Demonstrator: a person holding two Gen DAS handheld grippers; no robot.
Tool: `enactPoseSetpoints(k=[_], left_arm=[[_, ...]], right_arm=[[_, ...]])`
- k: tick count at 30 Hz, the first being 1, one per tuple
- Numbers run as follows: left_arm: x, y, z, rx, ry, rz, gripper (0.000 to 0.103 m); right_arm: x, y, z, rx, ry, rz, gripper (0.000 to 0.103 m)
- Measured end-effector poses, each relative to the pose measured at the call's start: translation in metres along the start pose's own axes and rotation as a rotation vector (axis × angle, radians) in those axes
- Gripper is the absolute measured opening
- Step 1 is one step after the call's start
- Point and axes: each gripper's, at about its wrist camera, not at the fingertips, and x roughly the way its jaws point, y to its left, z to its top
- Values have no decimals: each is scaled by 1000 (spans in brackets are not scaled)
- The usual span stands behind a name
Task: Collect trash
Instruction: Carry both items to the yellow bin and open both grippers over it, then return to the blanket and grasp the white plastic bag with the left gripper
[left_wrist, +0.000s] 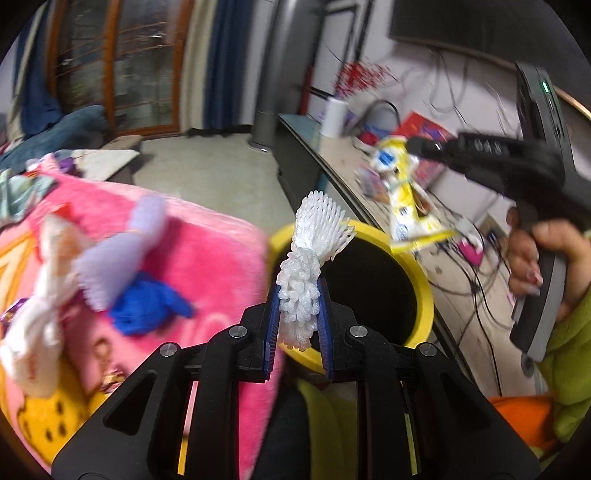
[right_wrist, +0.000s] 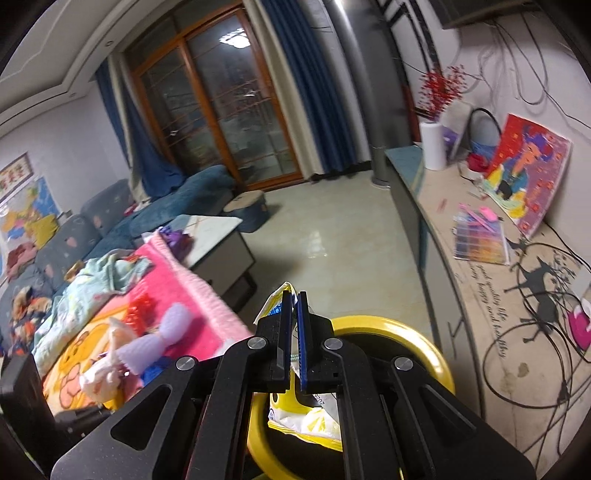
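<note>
My left fingers (left_wrist: 271, 314) pinch a white foam mesh fruit sleeve (left_wrist: 310, 258), holding it upright above the near rim of the round yellow bin (left_wrist: 421, 280). My right gripper (right_wrist: 293, 332) is clamped on a crinkled yellow-and-white snack wrapper (right_wrist: 306, 421), which hangs over the bin's far rim. More scraps, a lilac foam sleeve (left_wrist: 122, 243) among them, lie on the pink plush blanket (left_wrist: 207, 243) left of the bin.
</note>
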Motion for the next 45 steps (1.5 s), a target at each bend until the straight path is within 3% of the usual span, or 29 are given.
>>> enactPoseSetpoints(k=[12, 15, 17, 19, 21, 22, 27, 31, 37, 45], left_arm=[[77, -34, -7, 30, 136, -90, 14], [88, -37, -6, 41, 163, -92, 21], [92, -34, -6, 32, 171, -93, 30], [94, -32, -5, 18, 173, -95, 42], [92, -29, -5, 14, 170, -96, 47], [92, -27, -4, 10, 166, -97, 53], [82, -18, -2, -30, 133, -108, 81], [64, -11, 0, -57, 87, -106, 92], [27, 4, 5, -94, -17, -61, 92], [-26, 46, 10, -186, -157, 64, 92]], right_arm=[[39, -56, -9, 85, 115, -71, 4], [49, -67, -14, 104, 152, -82, 6], [53, -72, -16, 111, 164, -96, 7], [55, -76, -18, 128, 173, -94, 19], [55, -80, -19, 143, 171, -97, 35], [54, -80, -20, 148, 167, -98, 38], [48, -78, -18, 139, 141, -120, 44], [40, -69, -14, 112, 110, -125, 51], [29, -38, -11, 38, 61, -114, 55], [16, 26, -11, -82, 8, -13, 58]])
